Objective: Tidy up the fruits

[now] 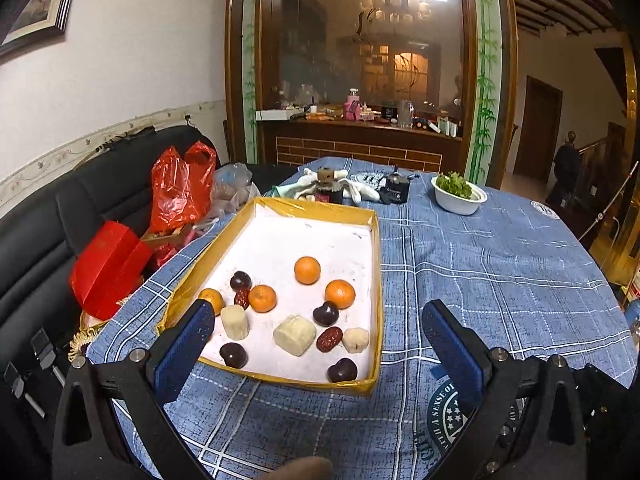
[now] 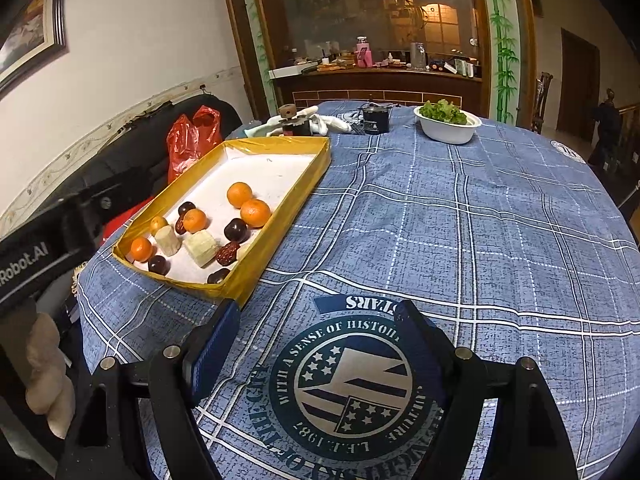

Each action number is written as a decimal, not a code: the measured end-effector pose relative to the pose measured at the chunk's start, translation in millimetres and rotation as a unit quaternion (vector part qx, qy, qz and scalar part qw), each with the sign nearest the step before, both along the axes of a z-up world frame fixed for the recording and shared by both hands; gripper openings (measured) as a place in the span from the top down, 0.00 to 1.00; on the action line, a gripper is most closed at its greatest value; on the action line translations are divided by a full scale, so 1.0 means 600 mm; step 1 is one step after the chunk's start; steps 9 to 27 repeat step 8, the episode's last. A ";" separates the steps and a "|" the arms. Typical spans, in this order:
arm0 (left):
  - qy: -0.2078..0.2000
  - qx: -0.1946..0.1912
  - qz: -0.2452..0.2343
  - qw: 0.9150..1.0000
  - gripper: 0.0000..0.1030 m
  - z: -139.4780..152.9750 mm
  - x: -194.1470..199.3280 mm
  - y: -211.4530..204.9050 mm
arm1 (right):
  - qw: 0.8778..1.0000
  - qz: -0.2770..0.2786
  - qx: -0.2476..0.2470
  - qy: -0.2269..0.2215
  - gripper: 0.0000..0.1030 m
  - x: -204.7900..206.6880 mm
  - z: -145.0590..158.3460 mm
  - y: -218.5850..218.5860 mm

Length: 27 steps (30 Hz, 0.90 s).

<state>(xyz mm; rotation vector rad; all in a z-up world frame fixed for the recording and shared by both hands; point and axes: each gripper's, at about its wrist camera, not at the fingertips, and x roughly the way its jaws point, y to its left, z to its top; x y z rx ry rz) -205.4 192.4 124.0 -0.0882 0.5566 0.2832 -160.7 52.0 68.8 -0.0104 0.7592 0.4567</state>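
dim dining room with a glass-fronted wooden partition at the back; a round table under a blue plaid tablecloth [image 2: 460, 216] fills the foreground.

on the cloth sits a shallow yellow-rimmed tray [image 1: 374, 248] with a white floor, its long axis running away from the viewer toward the far edge of the table. mixed fruit is bunched at the tray's near end: oranges [image 1: 307, 269], dark glossy plum-like fruits [image 1: 325, 313], wrinkled red dates [image 1: 329, 339] and pale peeled chunks [image 1: 294, 335]. the kinds are mingled rather than grouped, and the tray's far half is bare. the largest pale chunk lies with its long axis slanting from near right to far left.

left gripper [image 1: 316, 320] is held wide open and empty, directly in front of the tray's near end, its fingers straddling the fruit cluster in view. right gripper [image 2: 320, 320] is also wide open and empty, over bare cloth and a printed round emblem [image 2: 348, 384]; from it the tray lies ahead and to the left. the left gripper looks the nearer of the two to the fruit.

farther back stand a white bowl of greens [image 2: 448, 124] and a dark jar [image 2: 376, 120]. red plastic bags [image 1: 180, 184] lie on a black seat to the left.
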 end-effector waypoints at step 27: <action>0.016 0.001 0.003 1.000 0.00 -0.003 0.003 0.001 | 1.000 -0.002 0.006 0.003 0.18 0.006 0.001 -0.009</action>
